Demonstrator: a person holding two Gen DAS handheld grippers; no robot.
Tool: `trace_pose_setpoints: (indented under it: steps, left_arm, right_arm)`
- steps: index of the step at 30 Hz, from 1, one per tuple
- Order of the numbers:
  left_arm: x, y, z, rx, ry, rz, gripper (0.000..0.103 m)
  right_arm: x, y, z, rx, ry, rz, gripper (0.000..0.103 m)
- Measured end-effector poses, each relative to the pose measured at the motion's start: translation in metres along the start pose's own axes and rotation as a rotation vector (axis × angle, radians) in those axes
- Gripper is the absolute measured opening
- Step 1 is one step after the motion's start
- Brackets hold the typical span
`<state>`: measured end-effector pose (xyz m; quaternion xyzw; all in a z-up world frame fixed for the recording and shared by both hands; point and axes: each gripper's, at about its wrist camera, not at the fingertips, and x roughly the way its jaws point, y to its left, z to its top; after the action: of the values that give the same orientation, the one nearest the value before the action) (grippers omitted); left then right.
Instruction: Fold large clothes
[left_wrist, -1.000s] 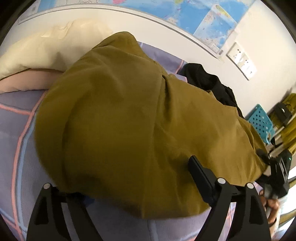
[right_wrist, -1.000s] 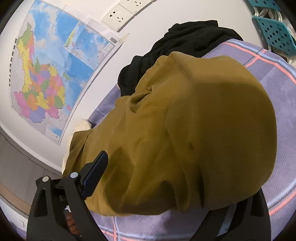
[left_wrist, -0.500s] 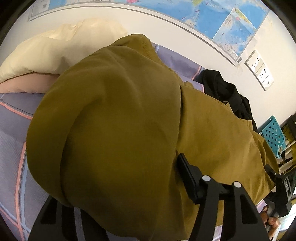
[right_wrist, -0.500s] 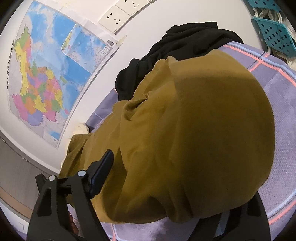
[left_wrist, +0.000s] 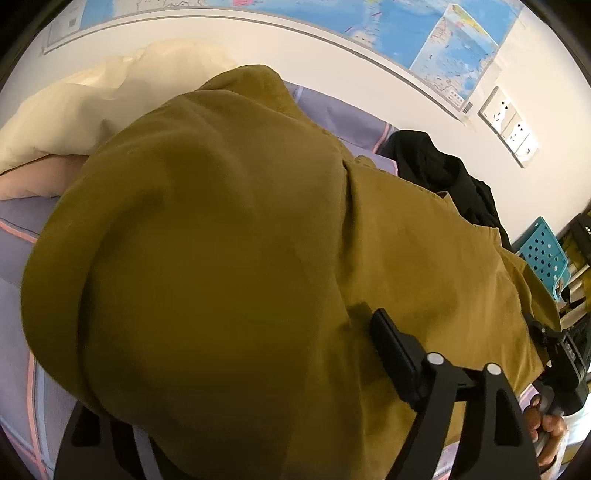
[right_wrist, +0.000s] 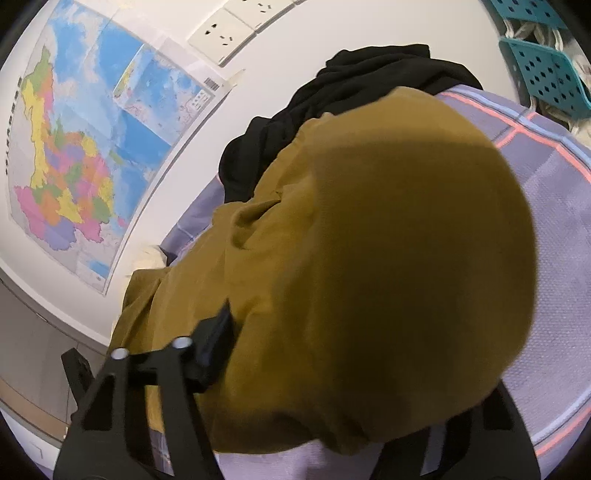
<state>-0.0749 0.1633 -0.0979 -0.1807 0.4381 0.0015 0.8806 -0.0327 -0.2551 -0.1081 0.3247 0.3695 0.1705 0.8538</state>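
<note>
**Olive garment bunched over both grippers on the bed**

While the olive-brown garment (left_wrist: 229, 258) lies in a big rounded heap on the lilac bed sheet (right_wrist: 554, 229) with pink check lines, it fills the centre of both wrist views and hangs over the near part of each gripper. In the left wrist view the left gripper (left_wrist: 236, 413) has its right finger on top of the cloth at the lower right of the frame, and its left finger is under the fold at the lower left. The jaws stand wide and have just been opening, with the cloth between them; if the pads press on it, I cannot tell. In the right wrist view the right gripper (right_wrist: 354, 402) shows its left finger against the garment's edge at the lower left, and the other finger is mostly hidden under the cloth at the lower right. Its jaws have just been closing with the cloth between them, but the grip itself is hidden.

Behind the heap a black garment (right_wrist: 354, 96) lies at the wall, touching the olive one. A cream pillow (left_wrist: 110, 107) is at the upper left of the left view. A coloured map (right_wrist: 81, 155) and white wall sockets (right_wrist: 236, 33) are on the wall, and a teal perforated chair (left_wrist: 543, 254) stands at the right edge. A hand (left_wrist: 546, 432) holding the other gripper's handle appears at the lower right of the left view.
</note>
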Motion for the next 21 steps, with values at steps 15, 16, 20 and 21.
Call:
trace_pose_setpoints:
  steps: [15, 16, 20, 21]
  left_arm:
    - [-0.004, 0.017, 0.008, -0.073, 0.024, -0.068, 0.040]
    - [-0.006, 0.015, 0.008, -0.060, 0.017, -0.063, 0.037]
    - [-0.014, 0.007, 0.011, -0.023, 0.000, -0.059, 0.028]
    - [-0.018, 0.006, 0.012, -0.020, -0.005, -0.070, 0.026]
  right_arm:
    - [0.011, 0.012, 0.004, -0.002, 0.011, 0.013, 0.077]
    - [0.012, 0.014, 0.004, -0.022, 0.012, -0.008, 0.071]
    - [0.008, 0.015, 0.008, -0.040, 0.020, 0.005, 0.043]
    - [0.004, 0.017, 0.010, -0.051, 0.018, 0.020, 0.039]
